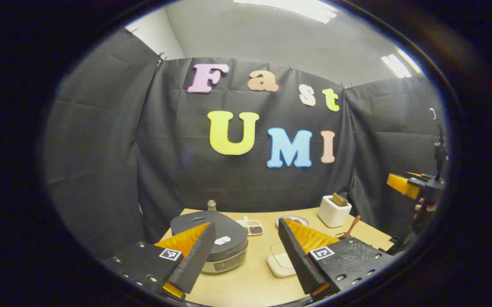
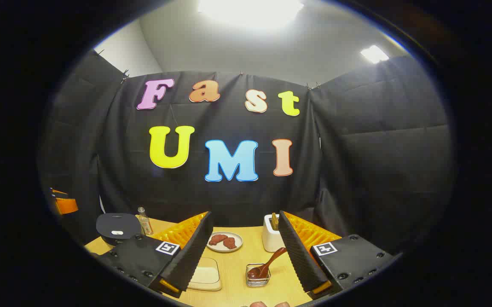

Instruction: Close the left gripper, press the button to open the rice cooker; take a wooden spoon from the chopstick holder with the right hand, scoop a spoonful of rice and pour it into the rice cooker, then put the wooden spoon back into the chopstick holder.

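Fingers of the left gripper (image 1: 246,251) are spread above the worktop (image 1: 250,285); they should press together first, then come straight down onto the rice cooker (image 1: 212,243) button (image 1: 222,240), front left.

A dark grey lid with a white button is seen on the rice cooker (image 1: 212,238), above a silver body. The table (image 2: 233,264) is coloured pale tan wood. The wooden spoon (image 2: 267,263) is shown in reddish brown, held in a wire chopstick holder (image 2: 258,275). A white plate (image 2: 224,241) carries brown pieces. The toaster (image 1: 334,210) is white. A cream tray (image 2: 205,275) is seen.
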Action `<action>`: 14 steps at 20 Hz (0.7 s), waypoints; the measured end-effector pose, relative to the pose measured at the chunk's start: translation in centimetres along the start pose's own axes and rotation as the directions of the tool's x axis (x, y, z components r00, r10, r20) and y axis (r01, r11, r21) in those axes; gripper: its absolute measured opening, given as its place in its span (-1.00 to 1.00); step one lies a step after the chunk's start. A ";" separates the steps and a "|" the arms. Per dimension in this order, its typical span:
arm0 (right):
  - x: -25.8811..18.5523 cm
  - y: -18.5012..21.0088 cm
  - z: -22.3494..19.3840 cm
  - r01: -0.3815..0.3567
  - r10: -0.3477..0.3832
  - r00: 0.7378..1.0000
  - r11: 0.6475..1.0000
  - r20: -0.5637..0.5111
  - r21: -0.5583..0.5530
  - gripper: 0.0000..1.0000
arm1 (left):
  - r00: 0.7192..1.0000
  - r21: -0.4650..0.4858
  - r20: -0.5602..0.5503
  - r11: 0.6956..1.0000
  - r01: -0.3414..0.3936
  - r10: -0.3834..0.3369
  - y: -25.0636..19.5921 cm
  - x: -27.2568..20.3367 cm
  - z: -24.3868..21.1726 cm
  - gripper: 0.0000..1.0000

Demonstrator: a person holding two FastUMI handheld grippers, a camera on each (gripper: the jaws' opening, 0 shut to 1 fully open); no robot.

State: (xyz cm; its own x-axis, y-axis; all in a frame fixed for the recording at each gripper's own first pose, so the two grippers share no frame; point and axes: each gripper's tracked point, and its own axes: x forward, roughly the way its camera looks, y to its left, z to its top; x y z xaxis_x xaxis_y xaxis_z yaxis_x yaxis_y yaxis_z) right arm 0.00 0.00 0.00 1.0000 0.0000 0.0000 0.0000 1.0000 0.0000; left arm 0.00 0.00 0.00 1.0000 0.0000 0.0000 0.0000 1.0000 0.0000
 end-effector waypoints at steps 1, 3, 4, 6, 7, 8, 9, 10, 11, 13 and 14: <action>-0.2 0.0 -0.3 0.000 0.000 1.000 1.000 -0.008 0.005 0.95 | 1.000 0.003 -0.004 1.000 -0.002 0.002 -0.3 0.4 -0.7 0.84; -0.7 -0.2 -0.8 0.001 -0.001 1.000 1.000 -0.022 0.012 0.94 | 1.000 0.006 -0.015 1.000 -0.001 0.001 -0.6 0.3 -1.6 0.86; -0.9 -0.2 -1.0 0.000 0.000 1.000 1.000 -0.029 0.010 0.95 | 1.000 0.007 -0.023 1.000 -0.001 0.001 -0.7 0.1 -1.9 0.87; -1.2 -0.4 -1.2 0.005 -0.005 0.999 1.000 -0.033 -0.004 0.94 | 1.000 0.001 -0.029 1.000 0.003 -0.003 -1.0 -0.4 -2.4 0.86; -1.2 -0.6 -1.1 0.010 -0.011 0.999 1.000 -0.035 -0.009 0.95 | 0.999 -0.003 -0.033 1.000 0.007 -0.007 -1.1 -0.5 -2.7 0.86; -1.4 -0.7 -1.2 0.013 -0.013 0.999 1.000 -0.037 -0.009 0.95 | 0.999 -0.004 -0.036 1.000 0.009 -0.010 -1.2 -0.4 -2.8 0.86; -1.5 -0.6 -1.1 0.012 -0.013 0.999 1.000 -0.037 -0.005 0.95 | 0.999 -0.001 -0.037 1.000 0.009 -0.009 -1.2 -0.5 -3.1 0.86; -1.5 -0.6 -1.1 0.013 -0.013 0.999 1.000 -0.039 -0.002 0.95 | 0.999 0.000 -0.038 1.000 0.008 -0.008 -1.2 -0.4 -3.1 0.86; -1.5 -0.5 -1.0 0.014 -0.014 0.999 1.000 -0.038 -0.001 0.95 | 0.999 0.001 -0.038 1.000 0.010 -0.010 -1.3 -0.3 -3.2 0.86; -1.4 -0.6 -1.0 0.017 -0.017 0.999 1.000 -0.039 -0.005 0.95 | 0.999 -0.001 -0.033 1.000 0.012 -0.012 -1.4 -0.2 -3.0 0.86; -1.3 -0.6 -1.0 0.019 -0.020 0.999 1.000 -0.040 -0.005 0.95 | 0.999 -0.003 -0.032 1.000 0.014 -0.014 -1.4 -0.1 -2.8 0.86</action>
State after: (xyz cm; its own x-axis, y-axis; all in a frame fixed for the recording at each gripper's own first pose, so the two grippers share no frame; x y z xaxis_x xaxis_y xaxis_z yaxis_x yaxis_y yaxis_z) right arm -1.34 -0.61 -1.00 0.9990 -0.0196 -0.0396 0.0194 0.9998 -0.0052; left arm -0.07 -1.40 -2.83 0.9994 -0.0141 -0.0319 0.0140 0.9999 -0.0034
